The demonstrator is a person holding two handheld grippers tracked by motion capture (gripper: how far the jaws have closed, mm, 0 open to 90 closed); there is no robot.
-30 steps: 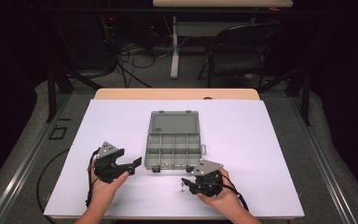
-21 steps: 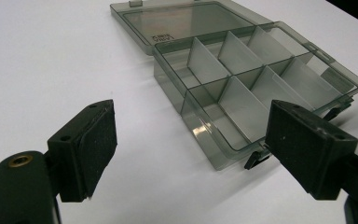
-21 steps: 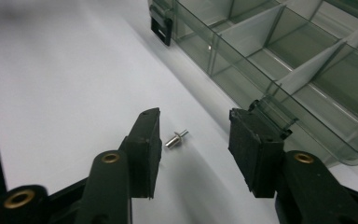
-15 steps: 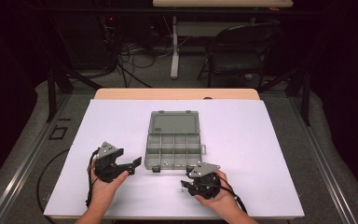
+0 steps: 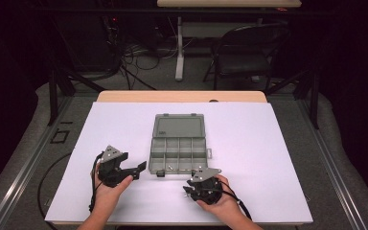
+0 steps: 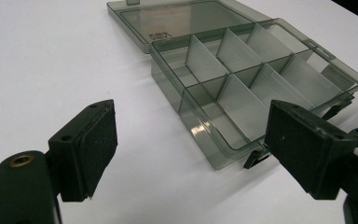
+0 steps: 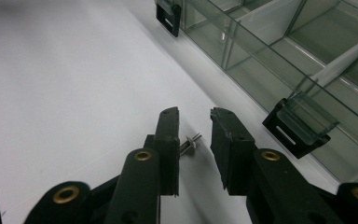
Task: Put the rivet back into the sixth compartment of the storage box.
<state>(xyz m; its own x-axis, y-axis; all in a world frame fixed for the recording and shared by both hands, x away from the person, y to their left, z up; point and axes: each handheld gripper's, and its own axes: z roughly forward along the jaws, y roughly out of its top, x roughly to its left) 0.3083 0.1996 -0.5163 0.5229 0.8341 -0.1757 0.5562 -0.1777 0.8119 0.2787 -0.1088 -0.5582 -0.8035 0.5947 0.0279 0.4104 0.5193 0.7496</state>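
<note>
The left tongs (image 5: 140, 168) stand spread wide, nothing between their pads, held low over the white counter (image 5: 278, 143) in the person's left hand (image 5: 106, 188). Just ahead of them and to their right lies a smoky clear plastic organizer box (image 6: 251, 88), open, its lid (image 6: 177, 18) folded flat on the counter beyond the tray. White dividers cut the tray into small compartments. In the left gripper view the near corner of the box sits between the two pads, a little farther off, with a dark latch (image 6: 256, 158) at the front wall close to the right pad. A small line of raised lettering shows on the lid near the hinge, too small to read.

The right tongs (image 7: 195, 135) are nearly closed, a narrow gap left between the jaws, pinching nothing. A small metal screw (image 7: 189, 142) lies on the counter in that gap, beside the left jaw; I cannot tell whether it touches it. To the right of these tongs runs the front wall of the box, with one latch tab (image 7: 298, 123) just beside the right jaw and another (image 7: 168, 16) farther ahead. One near compartment holds a small metal piece (image 5: 170, 167), too small to name.

Beyond the counter stand a dark folding chair (image 5: 249, 52) and loose cables on the floor (image 5: 134, 52).
</note>
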